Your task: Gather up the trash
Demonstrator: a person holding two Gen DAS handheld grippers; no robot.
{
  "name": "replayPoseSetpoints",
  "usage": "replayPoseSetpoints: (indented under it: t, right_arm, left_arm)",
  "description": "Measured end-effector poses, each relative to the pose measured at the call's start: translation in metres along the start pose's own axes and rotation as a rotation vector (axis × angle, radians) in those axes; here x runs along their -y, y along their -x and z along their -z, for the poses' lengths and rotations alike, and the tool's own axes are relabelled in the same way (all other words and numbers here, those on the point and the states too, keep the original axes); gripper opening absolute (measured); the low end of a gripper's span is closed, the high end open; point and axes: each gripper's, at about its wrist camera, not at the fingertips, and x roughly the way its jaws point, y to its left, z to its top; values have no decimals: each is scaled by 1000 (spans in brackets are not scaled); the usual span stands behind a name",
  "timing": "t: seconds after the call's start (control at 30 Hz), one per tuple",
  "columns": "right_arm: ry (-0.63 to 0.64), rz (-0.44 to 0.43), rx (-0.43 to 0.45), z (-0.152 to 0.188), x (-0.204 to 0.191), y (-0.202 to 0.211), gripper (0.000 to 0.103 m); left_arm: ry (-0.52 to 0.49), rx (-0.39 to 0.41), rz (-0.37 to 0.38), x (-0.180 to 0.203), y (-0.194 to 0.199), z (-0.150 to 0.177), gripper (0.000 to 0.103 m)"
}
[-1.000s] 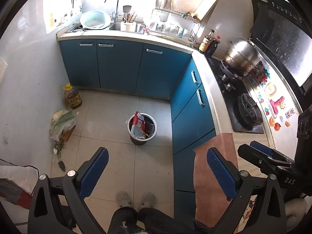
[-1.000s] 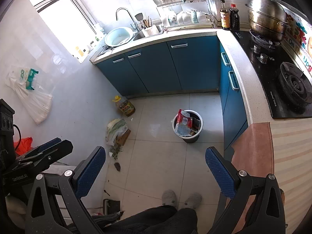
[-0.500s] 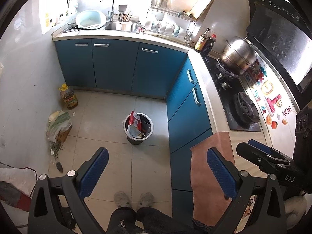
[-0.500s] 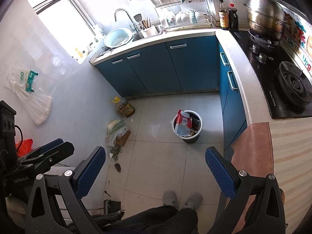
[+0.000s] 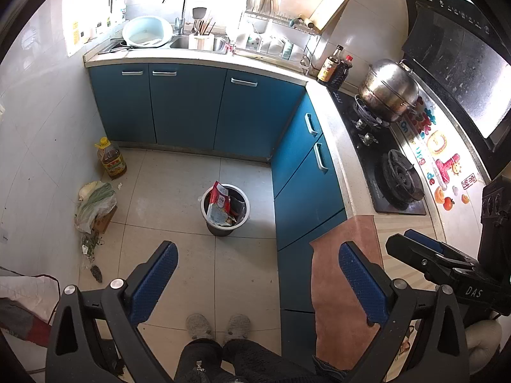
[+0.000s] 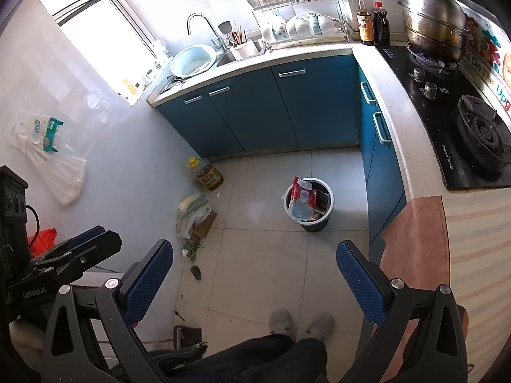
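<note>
Between the spread, empty fingers of the left gripper (image 5: 257, 279) and right gripper (image 6: 254, 276): grey slippers (image 6: 300, 320) on floor tiles. Beyond them, bin (image 5: 225, 209) stuffed with wrappers. Left of fingers, plastic bag (image 5: 92, 204); oil bottle (image 5: 111, 159) farther back.

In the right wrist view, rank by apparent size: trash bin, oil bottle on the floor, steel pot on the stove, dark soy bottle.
1. Steel pot, largest.
2. Trash bin, somewhat smaller, though fisheye distortion makes the gap to the pot unsure.
3. Oil bottle.
4. Dark soy bottle, close to the oil bottle; farther away, so unsure.
</note>
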Motion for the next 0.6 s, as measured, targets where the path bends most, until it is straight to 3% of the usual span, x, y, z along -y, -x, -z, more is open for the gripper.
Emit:
replayPoseSetpoints:
  t: [0.6]
  right_arm:
    - [-12,-7,-5,5,-3,-2,103]
  left_arm:
    - [-3,3,4,-3,0,2,103]
